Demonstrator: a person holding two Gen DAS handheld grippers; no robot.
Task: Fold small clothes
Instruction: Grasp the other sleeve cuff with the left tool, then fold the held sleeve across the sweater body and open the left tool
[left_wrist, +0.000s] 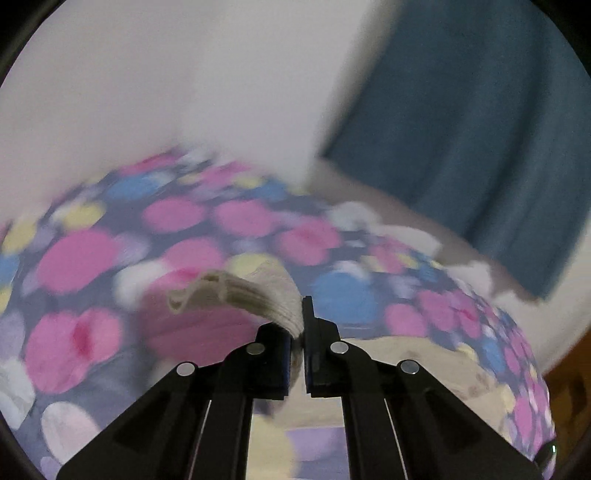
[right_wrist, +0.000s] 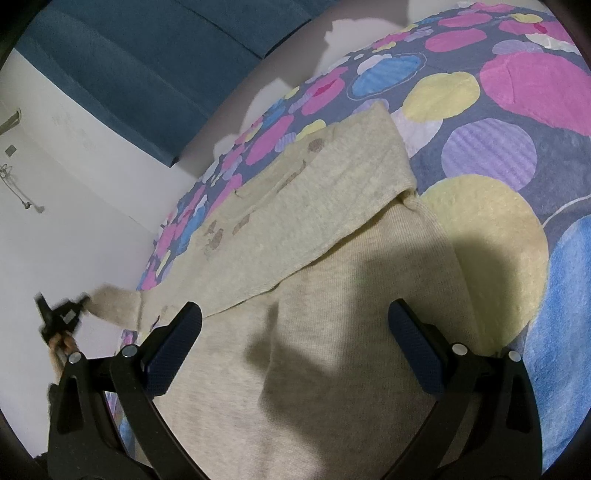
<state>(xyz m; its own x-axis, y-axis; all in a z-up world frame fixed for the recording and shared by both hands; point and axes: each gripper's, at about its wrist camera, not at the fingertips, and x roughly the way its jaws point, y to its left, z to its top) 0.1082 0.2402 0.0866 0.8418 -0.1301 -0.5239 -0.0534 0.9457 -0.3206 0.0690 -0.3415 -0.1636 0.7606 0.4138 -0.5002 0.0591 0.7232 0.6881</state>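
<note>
A small beige knit sweater (right_wrist: 332, 295) lies on a bedspread with coloured circles (right_wrist: 517, 92). One sleeve (right_wrist: 369, 177) is folded across its body. My right gripper (right_wrist: 295, 325) is open and hovers just above the sweater's body, empty. My left gripper (left_wrist: 301, 332) is shut on the ribbed cuff (left_wrist: 255, 291) of the other sleeve and holds it lifted off the bed; the view is blurred. In the right wrist view the left gripper (right_wrist: 62, 314) shows at the far left, holding that sleeve's end (right_wrist: 110, 302) stretched out past the bed's edge.
A dark blue curtain (right_wrist: 147, 74) hangs behind the bed against a white wall (right_wrist: 55, 221). The bed's edge (right_wrist: 155, 258) runs along the left of the sweater. The spotted bedspread (left_wrist: 184, 229) fills the left wrist view below the wall.
</note>
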